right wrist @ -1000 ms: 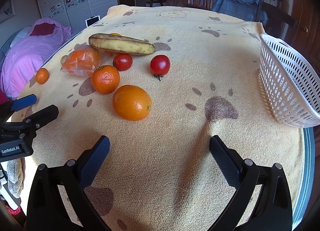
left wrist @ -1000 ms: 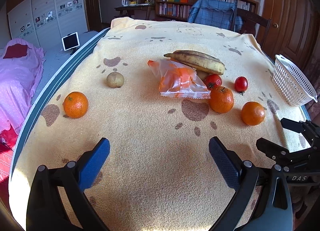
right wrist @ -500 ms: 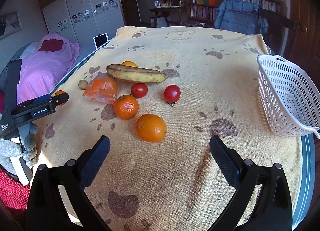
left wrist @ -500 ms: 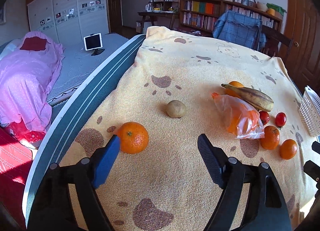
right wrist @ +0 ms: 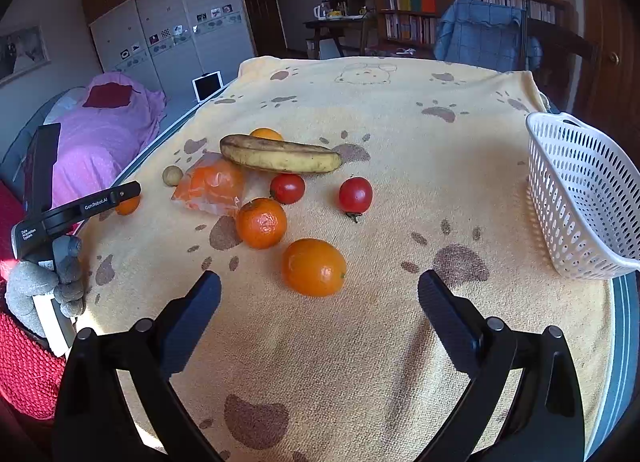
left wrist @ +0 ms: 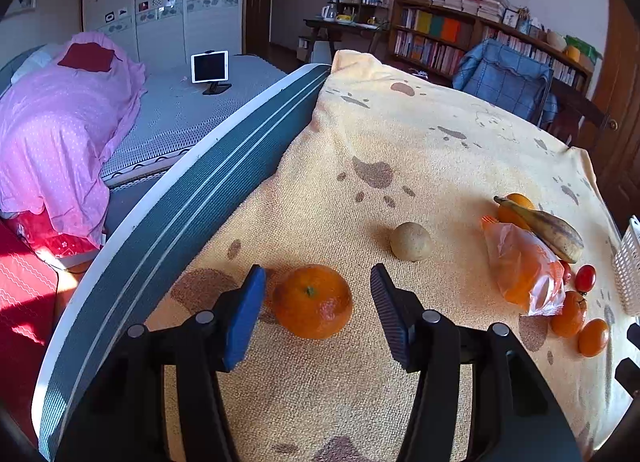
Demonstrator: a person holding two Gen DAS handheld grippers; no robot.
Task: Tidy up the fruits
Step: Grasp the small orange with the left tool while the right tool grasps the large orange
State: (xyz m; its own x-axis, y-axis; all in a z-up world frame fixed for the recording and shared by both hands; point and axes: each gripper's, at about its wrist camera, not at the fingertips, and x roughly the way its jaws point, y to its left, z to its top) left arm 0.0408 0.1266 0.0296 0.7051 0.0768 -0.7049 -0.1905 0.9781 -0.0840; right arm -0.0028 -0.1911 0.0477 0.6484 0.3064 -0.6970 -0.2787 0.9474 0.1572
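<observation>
Right wrist | white basket [right wrist: 580,198] tilted (inside hidden) | fruit on blanket [right wrist: 400,122]

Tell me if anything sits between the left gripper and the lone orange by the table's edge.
Nothing visible does. The orange already lies between the fingers of the left gripper, whose jaws have just been closing, with small gaps on both sides. The nearest other thing, a round brownish fruit, lies beyond it, clear of the jaws.
</observation>
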